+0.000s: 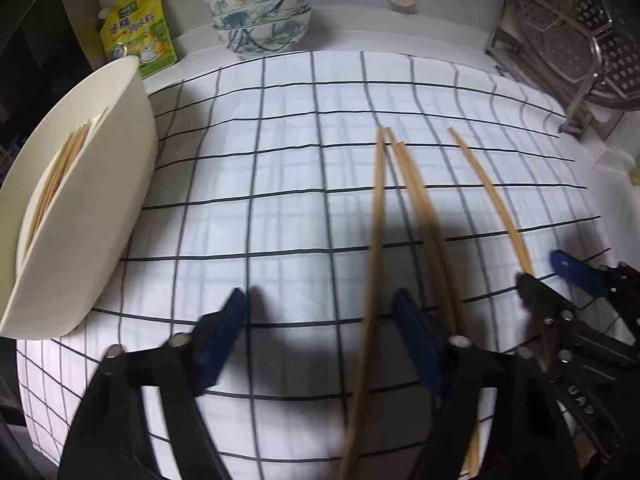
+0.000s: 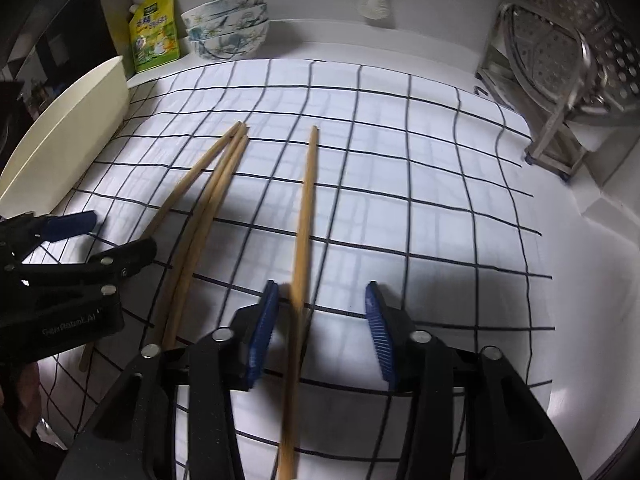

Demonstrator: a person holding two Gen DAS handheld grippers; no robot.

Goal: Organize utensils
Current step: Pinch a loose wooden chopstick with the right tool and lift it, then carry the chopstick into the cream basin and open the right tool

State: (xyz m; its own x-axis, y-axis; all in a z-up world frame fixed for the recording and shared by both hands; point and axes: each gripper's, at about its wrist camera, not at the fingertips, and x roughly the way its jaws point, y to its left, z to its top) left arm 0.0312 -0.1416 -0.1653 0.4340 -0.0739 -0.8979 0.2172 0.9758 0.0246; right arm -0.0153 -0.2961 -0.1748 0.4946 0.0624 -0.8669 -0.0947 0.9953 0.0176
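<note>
White counter under checked cloth; on cloth: four chopsticks, cream tub.

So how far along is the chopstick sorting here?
Done: some chopsticks already lie in the cream tub. In hand: the right claw has a single chopstick between its pads, against the left one, not yet clamped. The left claw straddles another, open. Left: four chopsticks on the cloth.
</note>
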